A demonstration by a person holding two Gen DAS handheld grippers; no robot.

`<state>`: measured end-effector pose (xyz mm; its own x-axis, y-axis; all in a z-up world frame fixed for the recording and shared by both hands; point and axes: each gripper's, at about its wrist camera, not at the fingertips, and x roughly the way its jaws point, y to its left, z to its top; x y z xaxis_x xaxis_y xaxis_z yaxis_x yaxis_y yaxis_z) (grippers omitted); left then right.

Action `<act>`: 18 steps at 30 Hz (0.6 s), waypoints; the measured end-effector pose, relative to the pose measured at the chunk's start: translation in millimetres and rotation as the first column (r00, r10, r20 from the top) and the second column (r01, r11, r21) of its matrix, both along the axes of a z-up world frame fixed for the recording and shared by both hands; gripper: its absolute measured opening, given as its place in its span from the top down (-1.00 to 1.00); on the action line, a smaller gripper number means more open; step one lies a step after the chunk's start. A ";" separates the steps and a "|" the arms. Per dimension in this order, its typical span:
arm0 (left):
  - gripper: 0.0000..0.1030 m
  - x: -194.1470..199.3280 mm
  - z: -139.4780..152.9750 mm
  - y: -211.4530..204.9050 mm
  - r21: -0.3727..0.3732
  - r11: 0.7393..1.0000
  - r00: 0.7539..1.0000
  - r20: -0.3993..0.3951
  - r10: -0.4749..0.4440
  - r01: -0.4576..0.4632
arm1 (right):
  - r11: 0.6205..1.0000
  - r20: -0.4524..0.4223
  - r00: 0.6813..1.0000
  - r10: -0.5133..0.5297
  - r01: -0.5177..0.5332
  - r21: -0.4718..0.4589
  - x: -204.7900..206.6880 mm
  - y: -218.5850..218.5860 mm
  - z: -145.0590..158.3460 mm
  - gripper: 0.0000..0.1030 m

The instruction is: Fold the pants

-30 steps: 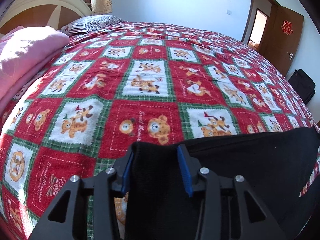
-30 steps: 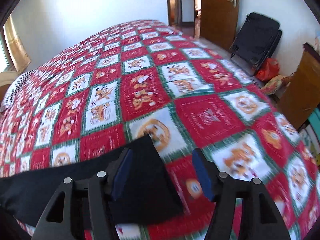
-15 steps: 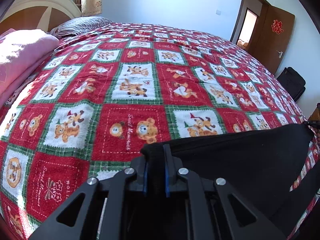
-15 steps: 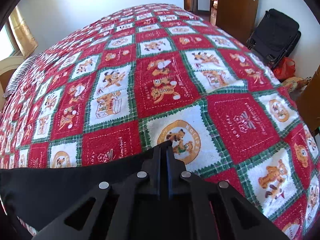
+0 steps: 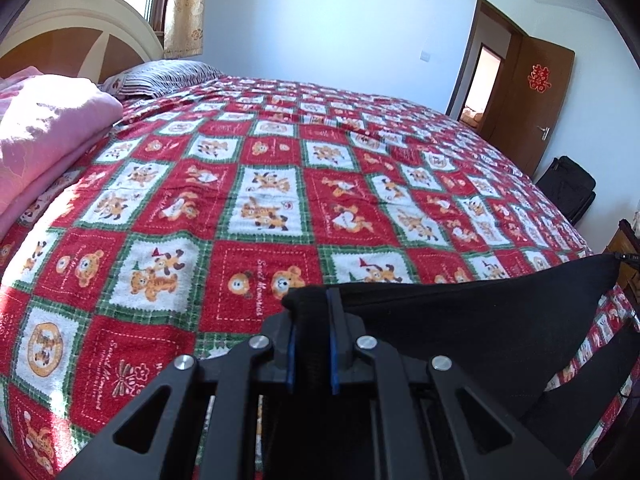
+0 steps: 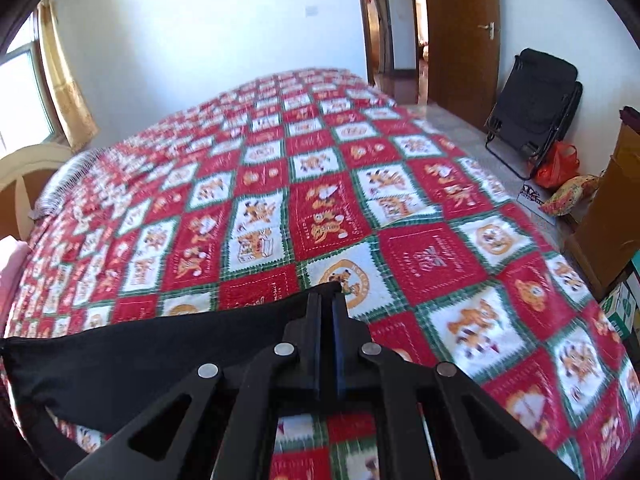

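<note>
The black pants [image 5: 480, 320] were clamped at opposite corners by the left claw [image 5: 311, 320] and right claw [image 6: 329, 320], lifted taut above the bed [image 5: 280, 184]; carrying that edge across was probably required next.

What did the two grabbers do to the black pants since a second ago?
Both closed. The left gripper and the right gripper, open around the black fabric pants a second ago, now pinch its upper edge and have lifted it, stretched between them. The red checked teddy-bear blanket and pink folded quilt stayed put.
</note>
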<state>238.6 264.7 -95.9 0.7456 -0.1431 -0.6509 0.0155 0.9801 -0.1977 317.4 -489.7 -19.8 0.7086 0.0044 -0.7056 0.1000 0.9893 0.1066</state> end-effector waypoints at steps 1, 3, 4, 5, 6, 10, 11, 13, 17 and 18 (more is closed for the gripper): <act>0.76 -2.3 2.2 0.1 -0.003 1.000 1.000 0.008 0.000 0.000 | 1.000 0.013 1.000 -0.002 0.002 0.003 -7.5 -1.9 3.0 0.91; 0.76 -9.5 7.8 0.4 -0.005 1.000 0.999 0.032 0.000 0.000 | 1.000 0.042 0.999 -0.008 0.007 0.014 -26.5 -6.7 8.4 0.92; 0.76 -13.9 10.8 0.7 -0.009 1.000 0.999 0.047 -0.001 0.002 | 1.000 0.054 0.998 -0.012 0.011 0.021 -35.1 -9.0 10.8 0.92; 0.76 -19.4 14.2 0.7 -0.012 1.000 0.998 0.066 -0.003 0.004 | 0.999 0.069 0.997 -0.015 0.013 0.031 -46.1 -11.8 13.4 0.92; 0.76 -24.9 17.3 0.2 -0.012 1.000 0.997 0.081 -0.007 0.008 | 0.999 0.082 0.996 -0.018 0.015 0.039 -56.0 -14.7 15.5 0.92; 0.76 -48.4 24.6 -6.3 0.019 0.999 0.990 0.134 -0.037 0.035 | 0.998 0.109 0.994 -0.030 0.023 0.063 -91.2 -26.1 17.4 0.92; 0.76 -53.3 24.6 -7.5 0.022 0.999 0.989 0.141 -0.042 0.040 | 0.997 0.113 0.993 -0.033 0.025 0.068 -100.1 -28.7 16.9 0.92; 0.75 -64.1 24.0 -9.7 0.033 0.998 0.986 0.156 -0.053 0.048 | 0.996 0.121 0.992 -0.035 0.025 0.080 -116.1 -33.2 15.6 0.92; 0.75 -93.2 19.3 -9.1 0.028 0.998 0.976 0.206 -0.067 0.062 | 0.994 0.150 0.988 -0.031 0.014 0.112 -154.8 -40.7 11.0 0.92; 0.76 -100.5 17.2 -8.5 0.024 0.998 0.974 0.215 -0.068 0.065 | 0.993 0.152 0.988 -0.030 0.012 0.117 -162.7 -42.4 8.4 0.92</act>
<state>138.2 256.2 -78.7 0.8576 -0.1875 -0.4789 0.1212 0.9786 -0.1662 154.7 -532.1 -11.4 0.8090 0.0633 -0.5844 0.0942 0.9674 0.2351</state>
